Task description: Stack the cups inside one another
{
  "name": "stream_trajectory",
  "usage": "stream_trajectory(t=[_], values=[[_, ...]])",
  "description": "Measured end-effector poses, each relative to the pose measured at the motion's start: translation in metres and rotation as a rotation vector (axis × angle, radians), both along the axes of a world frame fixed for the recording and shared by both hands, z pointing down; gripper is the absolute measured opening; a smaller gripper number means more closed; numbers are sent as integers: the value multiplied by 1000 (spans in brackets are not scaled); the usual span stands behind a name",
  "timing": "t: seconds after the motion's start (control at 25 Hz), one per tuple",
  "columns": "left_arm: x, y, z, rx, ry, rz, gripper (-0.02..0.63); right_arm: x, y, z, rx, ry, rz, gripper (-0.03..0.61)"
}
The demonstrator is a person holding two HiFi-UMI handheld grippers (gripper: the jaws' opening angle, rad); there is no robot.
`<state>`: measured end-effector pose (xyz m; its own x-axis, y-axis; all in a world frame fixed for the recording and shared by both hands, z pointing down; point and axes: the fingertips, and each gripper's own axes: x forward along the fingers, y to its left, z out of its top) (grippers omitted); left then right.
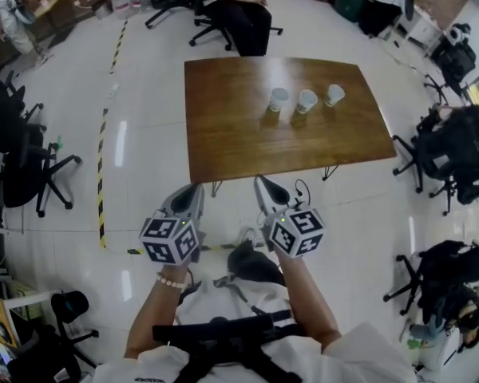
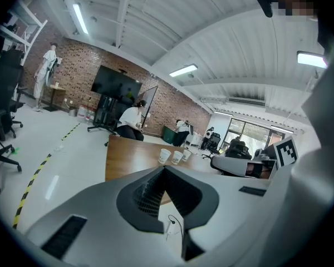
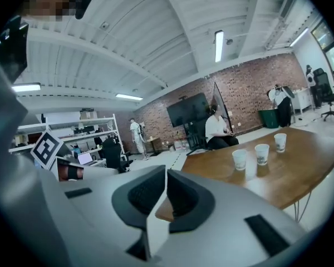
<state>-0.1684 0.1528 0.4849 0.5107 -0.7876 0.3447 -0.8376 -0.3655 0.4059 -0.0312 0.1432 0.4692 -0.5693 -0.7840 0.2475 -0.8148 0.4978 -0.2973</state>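
Print on cups (image 1: pixel 306 100) showing too small for reading, every view. Left gripper (image 2: pixel 165 167) body covering near part of bench (image 2: pixel 128 154); bench legs hiding behind it in that view. Edge of right gripper view cutting off right end of bench. Top edge of head view cutting off head of seated person (image 1: pixel 243 18) behind bench. Bottom edge cutting wearer's torso (image 1: pixel 319 357). White figure (image 2: pixel 47 71) by brick wall appearing too small: person or dummy, not telling.
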Motion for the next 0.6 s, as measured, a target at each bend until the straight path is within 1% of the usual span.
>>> stream_trajectory(t=[0.24, 0.4, 0.48, 0.56, 0.6], values=[[59, -71, -1, -13, 7, -4, -8, 52, -70, 2, 1, 17, -28, 32], [90, -105, 4, -32, -19, 12, -8, 78, -109, 4, 1, 25, -38, 38], [100, -119, 12, -48, -35, 22, -9, 86, -128, 9, -11, 38, -38, 90], [106, -131, 21, -70, -49, 33, -8, 90, -146, 16, -17, 58, -36, 91], [108, -137, 26, -81, -50, 39, -8, 91, -154, 20, -17, 75, -35, 103]])
